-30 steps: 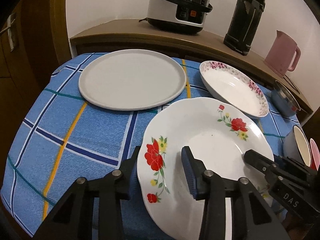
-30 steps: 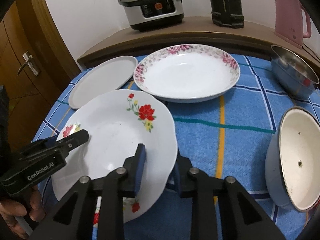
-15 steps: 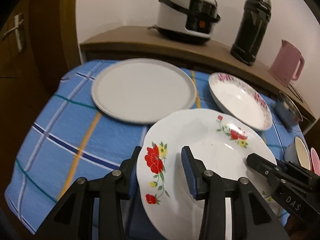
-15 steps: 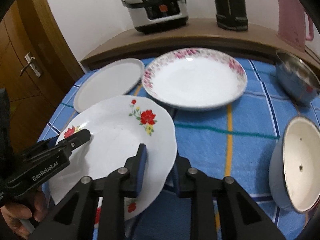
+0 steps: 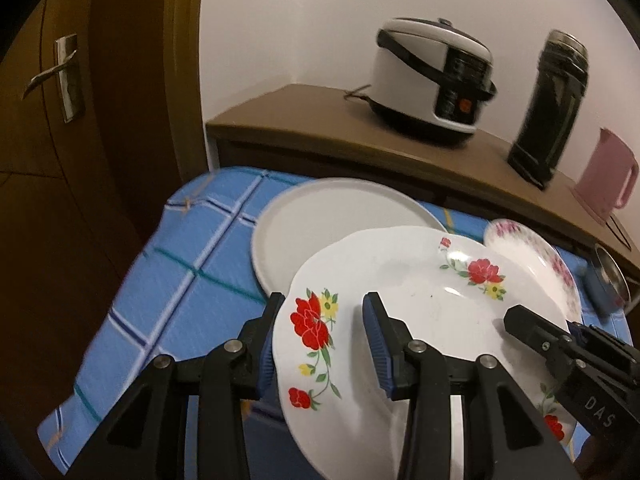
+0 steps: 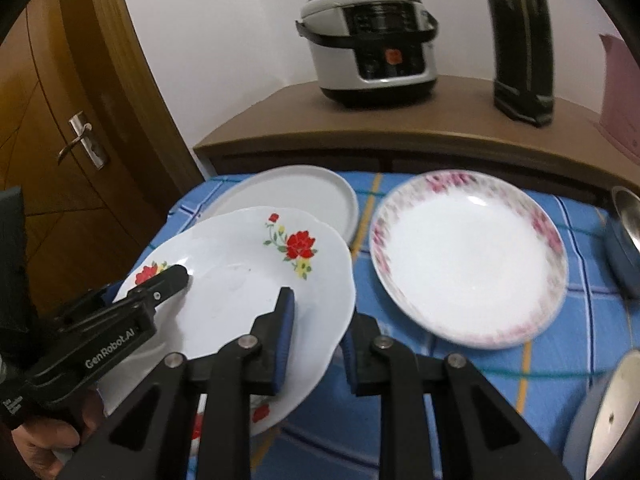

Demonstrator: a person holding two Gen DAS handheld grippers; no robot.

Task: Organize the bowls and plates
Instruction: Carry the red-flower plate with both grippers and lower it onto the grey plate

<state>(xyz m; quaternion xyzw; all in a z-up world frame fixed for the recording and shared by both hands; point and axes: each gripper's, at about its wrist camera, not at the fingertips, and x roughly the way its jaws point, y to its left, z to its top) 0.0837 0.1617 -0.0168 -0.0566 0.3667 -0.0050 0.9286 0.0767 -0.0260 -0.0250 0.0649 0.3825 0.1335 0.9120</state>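
Your left gripper (image 5: pixel 323 336) pinches the rim of the red-flowered plate (image 5: pixel 432 320) at about 9 o'clock on the plate in the left wrist view, one blue pad under the rim and the other on the upper face beside the big red bloom. Your right gripper (image 6: pixel 318 322) is clamped on the opposite rim, at roughly 4 o'clock on the plate in its own view, with one pad on top and the other beneath. The plate hangs between the two, clear of the blue checked tablecloth (image 5: pixel 172 296).

It is round with a wavy edge, so it has no real long axis; its face points upward and is tilted. In the left wrist view the far edge, at 12 o'clock, sits higher in the picture and overlaps the near edge of the plain white plate (image 5: pixel 320 220), which lies flat on the cloth. Whether the two plates touch cannot be told. One flower spray sits at 9 o'clock by your left pads, another at 1 o'clock.

At 2 o'clock from the held plate in the right wrist view lies the pink-rimmed dish (image 6: pixel 468 260), flat on the cloth and apart from it. A blue enamel bowl (image 6: pixel 604 420) is at the lower right edge. On the wooden shelf (image 6: pixel 400 132) behind stand a rice cooker (image 6: pixel 368 44), a black flask (image 6: pixel 520 40) and a pink jug (image 5: pixel 606 176). Your hand (image 6: pixel 44 440) shows at 8 o'clock.
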